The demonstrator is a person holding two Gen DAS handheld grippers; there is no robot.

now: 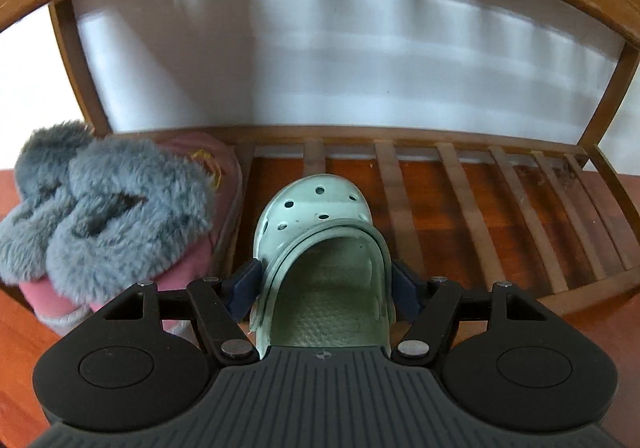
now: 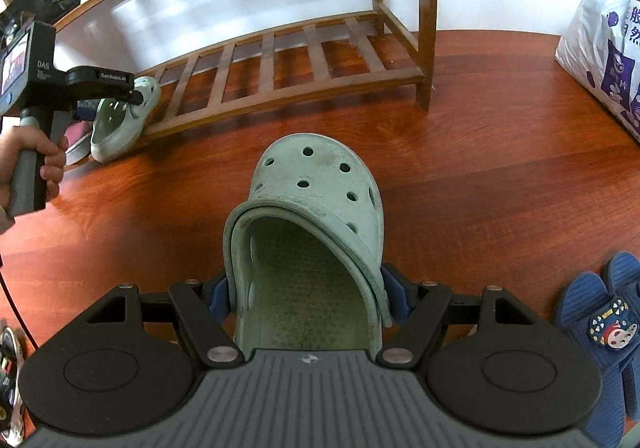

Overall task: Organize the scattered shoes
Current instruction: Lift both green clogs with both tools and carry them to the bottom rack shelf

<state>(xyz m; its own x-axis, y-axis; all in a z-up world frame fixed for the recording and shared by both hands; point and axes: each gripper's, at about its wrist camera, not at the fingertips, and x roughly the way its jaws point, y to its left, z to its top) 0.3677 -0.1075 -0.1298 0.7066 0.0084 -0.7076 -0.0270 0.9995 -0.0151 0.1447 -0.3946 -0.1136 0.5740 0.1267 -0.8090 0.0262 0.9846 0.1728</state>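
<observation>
The left wrist camera sits low behind its gripper's fingers, facing straight into the wooden shoe rack (image 1: 472, 204) at close range, the slatted bottom shelf filling the view from 10 to 2 o'clock. The right wrist camera rides higher and farther back, looking down over the red-brown floor (image 2: 480, 152) toward the same rack (image 2: 280, 64) at 12 o'clock. Both views share that bottom shelf; the right view also catches the left gripper (image 2: 136, 94) at 10 o'clock.
</observation>
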